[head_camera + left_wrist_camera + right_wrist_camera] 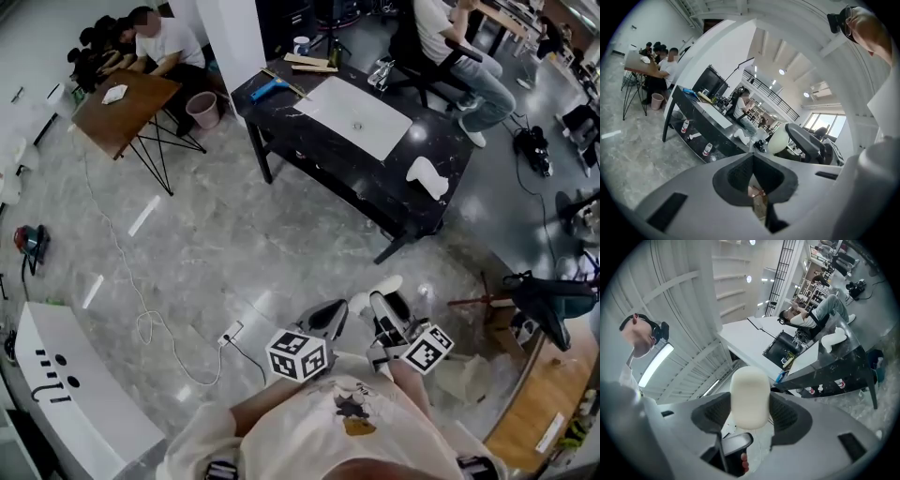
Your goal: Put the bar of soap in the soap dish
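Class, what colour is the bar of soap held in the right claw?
Creamy white; the bar of soap shows best in the right gripper view.

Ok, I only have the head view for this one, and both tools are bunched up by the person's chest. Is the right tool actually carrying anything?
Observer: Yes. The right gripper view shows the right tool shut on a cream bar of soap, which sticks up out of the jaws.
Operator: And the left one?
Observer: The left tool is shut, with nothing between its jaws.
Operator: Anything under that black table?
Observer: The left gripper view shows small bottles on the lower shelf of the black table.
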Tool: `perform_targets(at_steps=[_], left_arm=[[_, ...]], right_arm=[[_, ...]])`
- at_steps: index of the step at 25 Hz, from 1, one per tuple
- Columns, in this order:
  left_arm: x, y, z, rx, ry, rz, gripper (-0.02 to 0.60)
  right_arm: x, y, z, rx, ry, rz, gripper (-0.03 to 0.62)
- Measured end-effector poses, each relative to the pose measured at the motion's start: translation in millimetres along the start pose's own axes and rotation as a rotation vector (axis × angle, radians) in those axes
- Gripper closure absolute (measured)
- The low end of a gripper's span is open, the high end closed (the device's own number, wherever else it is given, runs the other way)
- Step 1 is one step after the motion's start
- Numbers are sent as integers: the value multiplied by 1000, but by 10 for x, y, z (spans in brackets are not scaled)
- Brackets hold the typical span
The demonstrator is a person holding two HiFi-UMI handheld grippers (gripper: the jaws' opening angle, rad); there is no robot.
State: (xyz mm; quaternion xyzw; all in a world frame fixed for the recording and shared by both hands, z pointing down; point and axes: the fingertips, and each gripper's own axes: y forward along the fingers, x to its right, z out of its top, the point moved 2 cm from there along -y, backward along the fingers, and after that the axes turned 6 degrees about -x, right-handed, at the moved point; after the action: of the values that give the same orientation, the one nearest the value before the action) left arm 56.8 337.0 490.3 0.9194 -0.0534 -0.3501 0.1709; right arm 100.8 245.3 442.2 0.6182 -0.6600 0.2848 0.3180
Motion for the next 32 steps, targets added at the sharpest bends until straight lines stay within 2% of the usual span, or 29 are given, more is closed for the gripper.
perform_targets(at_steps=[5, 11, 15, 21, 26, 32], left_arm=[[-31, 485, 430, 13, 28, 34, 575], [194, 1325, 960, -2, 109, 25, 575], [421, 1971, 1260, 5, 176, -15, 575], [399, 2456, 1244, -53, 131, 18, 575], [557, 2844, 1401, -86, 187, 2, 575], [387, 3290, 1577, -144, 202, -32, 575]], right_arm=[[530, 203, 470, 26, 31, 18, 332], [988, 173, 1260, 84, -3, 20, 332], [1378, 63, 1774, 140, -33, 0, 332], [1879, 64, 2017, 148, 26, -1, 332], [2101, -65, 2328, 190, 11, -28, 332], [2454, 2, 2509, 217, 0, -114, 332]])
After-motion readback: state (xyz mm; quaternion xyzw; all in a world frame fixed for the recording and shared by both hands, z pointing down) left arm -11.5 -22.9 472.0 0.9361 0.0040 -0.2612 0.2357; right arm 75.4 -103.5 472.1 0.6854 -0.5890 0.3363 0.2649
